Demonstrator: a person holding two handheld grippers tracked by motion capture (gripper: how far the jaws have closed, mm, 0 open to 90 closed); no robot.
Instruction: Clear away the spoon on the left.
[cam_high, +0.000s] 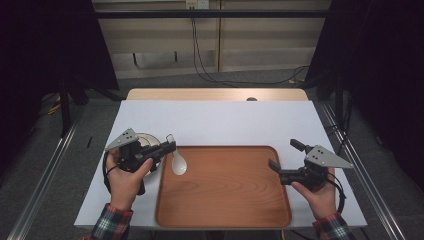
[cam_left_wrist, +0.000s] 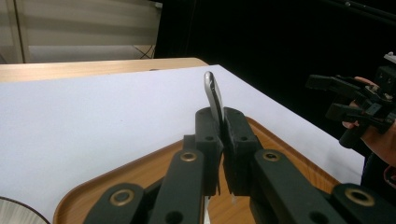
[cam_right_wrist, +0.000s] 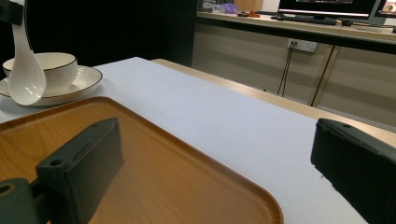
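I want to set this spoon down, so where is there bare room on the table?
The wooden tray is bare inside its rim, beneath the spoon. The white tabletop behind it is bare too. It is crowded left of the tray: bowl on its saucer.

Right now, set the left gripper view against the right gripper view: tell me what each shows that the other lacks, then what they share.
Left gripper view alone: the left gripper, jaws shut on the spoon's handle, with the right gripper farther off.
Right gripper view alone: the bowl on its saucer, the spoon's scoop hanging above the tray's corner, and its own wide-open jaws.
Shared: the white spoon, the wooden tray and the white table cover.
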